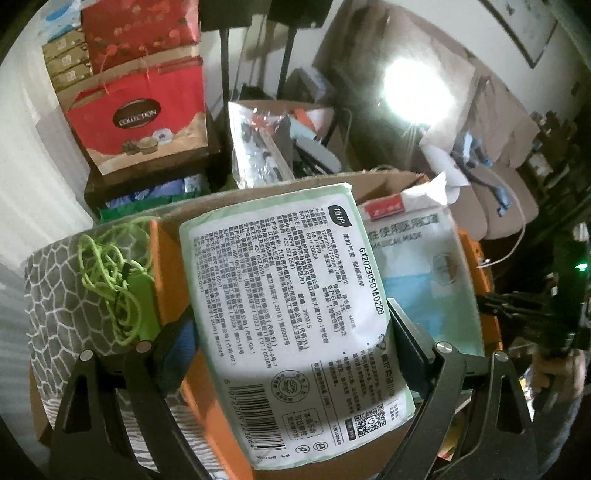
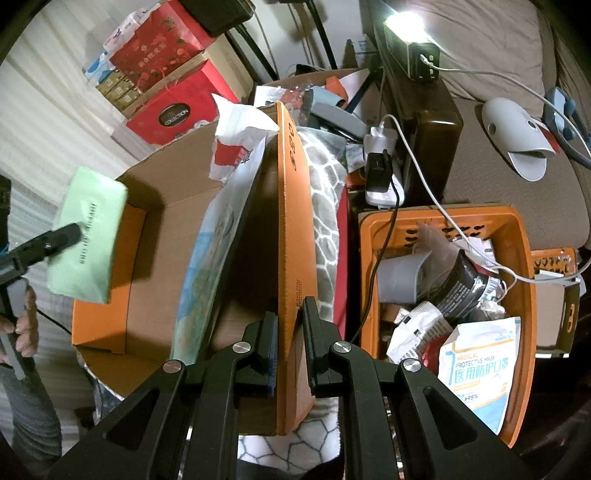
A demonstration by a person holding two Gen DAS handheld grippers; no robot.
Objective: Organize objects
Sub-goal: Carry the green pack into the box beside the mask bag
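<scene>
My left gripper (image 1: 291, 354) has its jaws spread wide around a pale green tissue pack (image 1: 291, 321), pads pressing its two sides, so it's grasping the pack. In the right wrist view the same pack (image 2: 88, 236) hangs just over the near left corner of the cardboard box (image 2: 147, 229), not yet inside.

My right gripper (image 2: 290, 354) is clenched on the box's upright orange flap (image 2: 293, 229), pinching the panel between both pads. I take it as holding the flap back so the box mouth stays open.

Inside the box a mask bag (image 2: 210, 258) leans against that flap, white and blue, with a crumpled top. Left of the flap the box floor looks bare, so there's room.

Step in hand, my read: carrying the tissue pack into the box. Next move calls for lowering it into the free space beside the mask bag, then letting go, while the right side stays pinned.

Right of the box, a grey patterned blanket (image 2: 325, 206), then an orange basket (image 2: 524, 295) full of packets. Farther back, red gift bags (image 1: 144, 110) stacked up and a bright lamp (image 2: 404, 18).
</scene>
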